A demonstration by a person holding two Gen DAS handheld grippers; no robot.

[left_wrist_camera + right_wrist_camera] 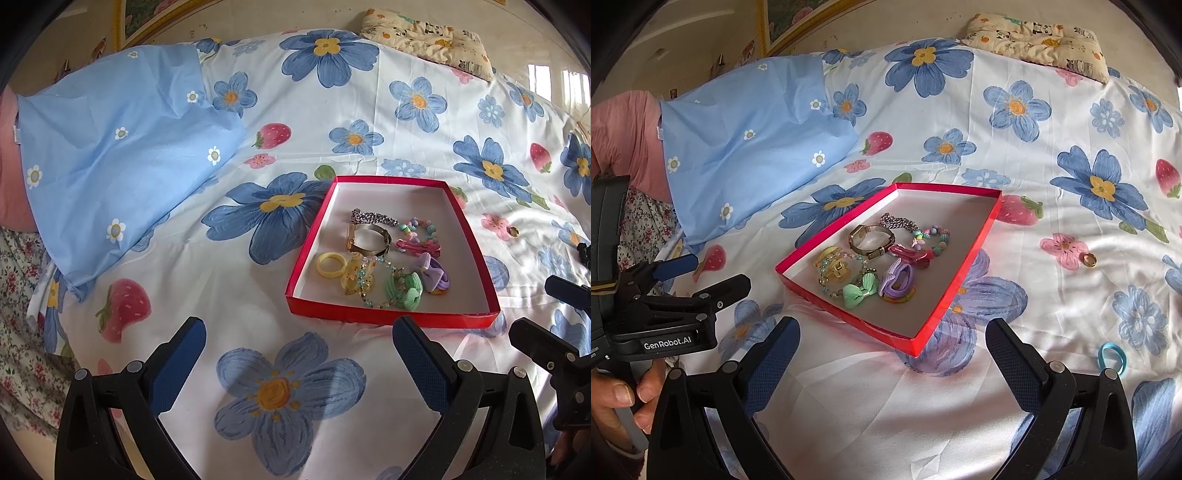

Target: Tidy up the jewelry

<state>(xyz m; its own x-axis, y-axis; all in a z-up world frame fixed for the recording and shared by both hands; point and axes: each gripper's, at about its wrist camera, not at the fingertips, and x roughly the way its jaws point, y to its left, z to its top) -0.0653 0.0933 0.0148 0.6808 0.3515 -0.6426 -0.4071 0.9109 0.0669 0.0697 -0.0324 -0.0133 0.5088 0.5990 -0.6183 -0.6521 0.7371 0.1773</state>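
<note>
A shallow red box (388, 319) (849, 317) with a white inside lies on the flowered bedsheet and holds several pieces: a gold watch (369, 240) (868, 240), a silver chain (373, 218), a yellow ring (330, 267), a beaded bracelet, green (860, 290) and purple (899, 280) bows, pink clips. A gold ring (1089, 260) (513, 232) and a blue hair tie (1112, 358) lie on the sheet right of the box. My left gripper (299, 354) is open and empty, just before the box. My right gripper (892, 358) is open and empty at the box's near corner.
A light blue pillow (122, 158) (753, 144) lies at the left. A small patterned cushion (428, 40) (1038, 38) sits at the far edge of the bed. The left gripper and a hand show at the left of the right wrist view (665, 306).
</note>
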